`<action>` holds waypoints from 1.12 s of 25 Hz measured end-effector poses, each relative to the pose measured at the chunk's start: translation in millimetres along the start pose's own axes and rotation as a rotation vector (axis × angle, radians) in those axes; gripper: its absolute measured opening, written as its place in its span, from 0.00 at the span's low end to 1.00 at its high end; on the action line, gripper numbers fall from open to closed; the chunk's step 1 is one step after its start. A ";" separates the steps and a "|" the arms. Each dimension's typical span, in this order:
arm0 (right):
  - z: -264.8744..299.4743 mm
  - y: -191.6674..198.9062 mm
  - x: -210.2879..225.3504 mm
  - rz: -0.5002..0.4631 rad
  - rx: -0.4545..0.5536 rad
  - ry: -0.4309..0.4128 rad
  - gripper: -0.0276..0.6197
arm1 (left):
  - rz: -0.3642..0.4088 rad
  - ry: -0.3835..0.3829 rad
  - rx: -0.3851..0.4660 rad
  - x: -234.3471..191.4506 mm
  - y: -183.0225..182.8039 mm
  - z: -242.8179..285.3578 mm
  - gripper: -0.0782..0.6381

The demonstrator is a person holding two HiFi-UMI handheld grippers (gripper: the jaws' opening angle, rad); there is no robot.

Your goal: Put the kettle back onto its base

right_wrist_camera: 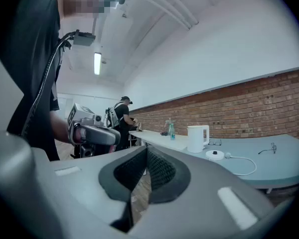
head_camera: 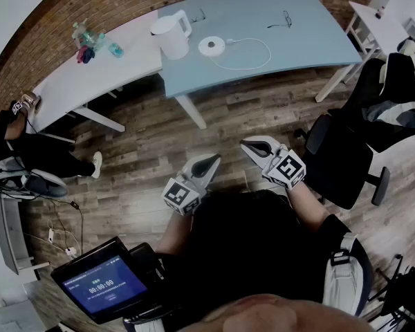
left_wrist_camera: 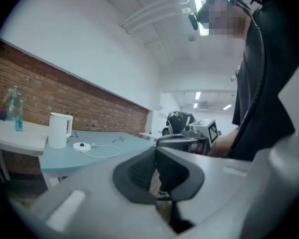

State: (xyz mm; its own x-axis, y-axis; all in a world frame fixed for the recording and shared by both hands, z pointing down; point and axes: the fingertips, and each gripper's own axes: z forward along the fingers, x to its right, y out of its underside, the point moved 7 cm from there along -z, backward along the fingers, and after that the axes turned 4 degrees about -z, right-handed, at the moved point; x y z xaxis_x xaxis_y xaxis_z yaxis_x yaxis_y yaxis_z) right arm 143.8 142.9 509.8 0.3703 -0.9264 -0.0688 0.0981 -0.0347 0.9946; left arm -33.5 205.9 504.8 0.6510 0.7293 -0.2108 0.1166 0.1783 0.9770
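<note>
A white kettle [head_camera: 171,35] stands on the blue-grey table [head_camera: 297,40], just left of its round white base [head_camera: 211,45]. The base's cord loops off to the right. Both show again in the left gripper view, kettle [left_wrist_camera: 58,130] and base [left_wrist_camera: 81,146], and in the right gripper view, kettle [right_wrist_camera: 197,138] and base [right_wrist_camera: 215,154]. My left gripper [head_camera: 211,163] and right gripper [head_camera: 252,145] hang over the wood floor, well short of the table. Each is shut with nothing between its pads.
A white table [head_camera: 90,81] with bottles [head_camera: 90,41] joins the blue one on the left. Glasses [head_camera: 279,21] lie on the blue table. A black office chair [head_camera: 342,158] stands at my right. A seated person [head_camera: 28,154] is at left, and a tablet [head_camera: 100,282] sits low.
</note>
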 end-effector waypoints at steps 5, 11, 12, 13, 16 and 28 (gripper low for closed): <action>11.5 -4.0 -7.0 0.059 0.030 -0.018 0.05 | 0.026 -0.008 -0.054 5.4 -1.1 -4.4 0.11; 10.1 -14.3 -4.7 0.061 0.097 -0.032 0.05 | 0.002 -0.002 -0.053 4.2 0.6 -0.2 0.11; 8.6 -16.5 -4.7 0.063 0.114 -0.035 0.05 | -0.011 0.002 -0.061 5.7 0.3 0.2 0.11; 6.8 -18.7 -4.9 0.065 0.133 -0.039 0.05 | -0.018 0.004 -0.065 6.6 0.2 0.6 0.11; 2.1 -19.3 -3.9 0.061 0.151 -0.038 0.05 | -0.012 0.008 -0.063 7.0 2.0 4.7 0.11; -12.3 0.3 -3.1 0.046 0.101 -0.047 0.05 | -0.007 0.033 -0.074 9.1 12.0 24.3 0.11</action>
State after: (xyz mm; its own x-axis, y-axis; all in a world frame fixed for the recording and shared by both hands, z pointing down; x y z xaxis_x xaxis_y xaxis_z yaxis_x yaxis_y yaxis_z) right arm 154.0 150.4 509.4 0.3286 -0.9442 -0.0215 -0.0129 -0.0273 0.9995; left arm -7.9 198.7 515.3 0.6254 0.7487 -0.2200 0.0647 0.2312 0.9708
